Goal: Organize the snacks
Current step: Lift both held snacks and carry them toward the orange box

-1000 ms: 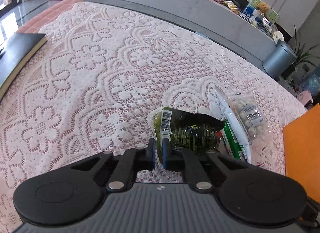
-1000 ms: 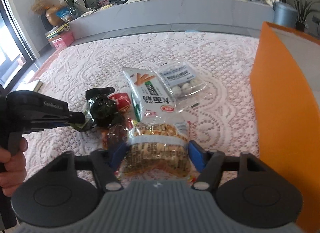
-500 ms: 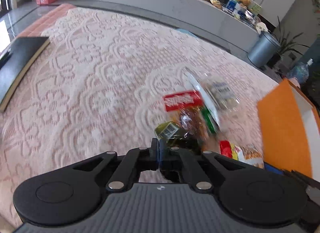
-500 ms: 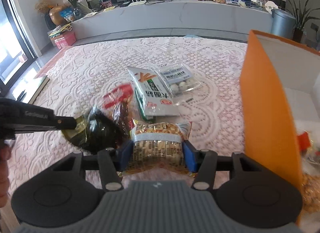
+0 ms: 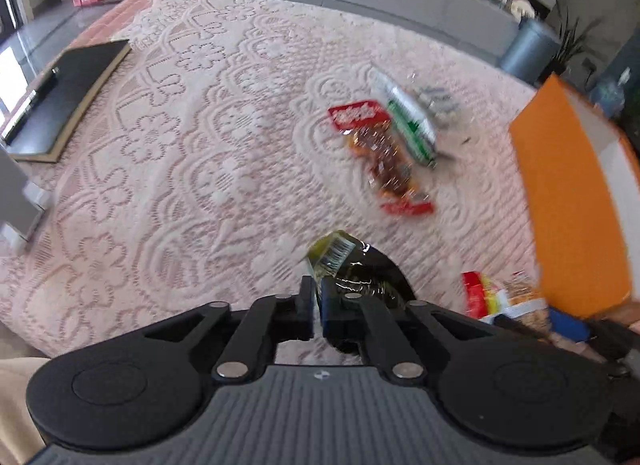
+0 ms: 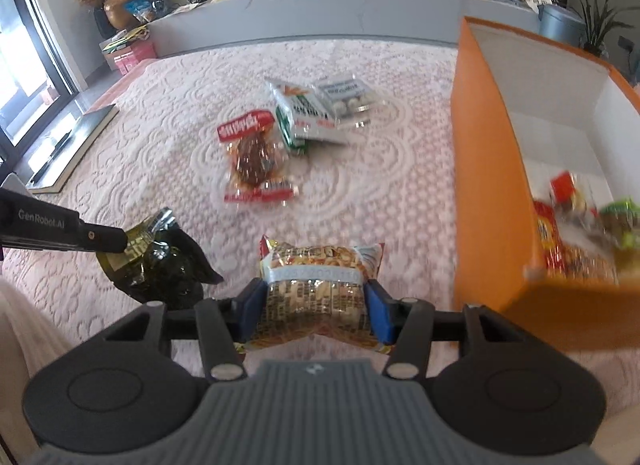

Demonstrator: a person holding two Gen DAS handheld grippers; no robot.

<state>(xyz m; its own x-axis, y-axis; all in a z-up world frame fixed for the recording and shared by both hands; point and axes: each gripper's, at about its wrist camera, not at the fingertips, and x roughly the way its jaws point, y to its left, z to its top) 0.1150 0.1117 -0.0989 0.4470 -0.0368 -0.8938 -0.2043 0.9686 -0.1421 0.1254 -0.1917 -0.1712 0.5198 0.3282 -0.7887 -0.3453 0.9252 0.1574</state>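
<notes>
Lace cloth lies bare across its left and far stretches: free passage there. Mid-cloth, a red-labelled packet, green-white packet and clear pouch cluster, touching. The orange box wall stands upright on the right; its far interior is bare, near corner holds packets. A black board occupies the left edge.

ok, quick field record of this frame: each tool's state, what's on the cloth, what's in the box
left tool: shut on dark green packet, pinched at its edge
right tool: shut on peanut bag, gripped across its width
on lace cloth: red-label packet, green-white packet, clear bag of white balls
orange box: open, several snacks inside, blurred
far left on the cloth: dark flat board
</notes>
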